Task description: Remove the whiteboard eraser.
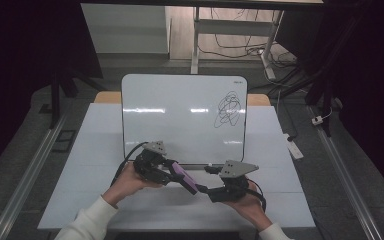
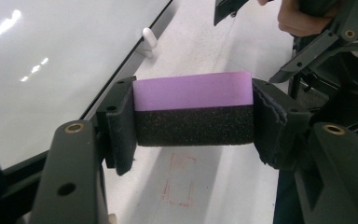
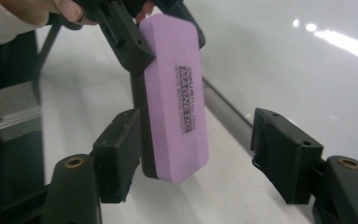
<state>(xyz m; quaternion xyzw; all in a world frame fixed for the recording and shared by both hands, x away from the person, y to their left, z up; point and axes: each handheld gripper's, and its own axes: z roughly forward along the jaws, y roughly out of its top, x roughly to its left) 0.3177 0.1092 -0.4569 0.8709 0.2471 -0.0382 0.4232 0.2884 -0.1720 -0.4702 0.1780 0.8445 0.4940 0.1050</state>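
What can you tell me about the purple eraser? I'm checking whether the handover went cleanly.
The purple eraser is a rounded oblong block: a purple foam-like top printed "MAGNETIC" and a black spongy pad underneath. The left claw clamps it across its width, pads pressing both long sides, holding it off the table in front of the whiteboard. Its free end sits between the right claw's open jaws; one jaw is close against it, the other well apart.

This looks like a lab or test room, with a white table [image 1: 105, 200] holding a whiteboard [image 1: 180, 115], dark curtains [image 1: 25, 60] at both sides, metal rails [image 1: 30, 170] and loose cables [image 1: 240, 50] on the grey floor [image 1: 330, 190].
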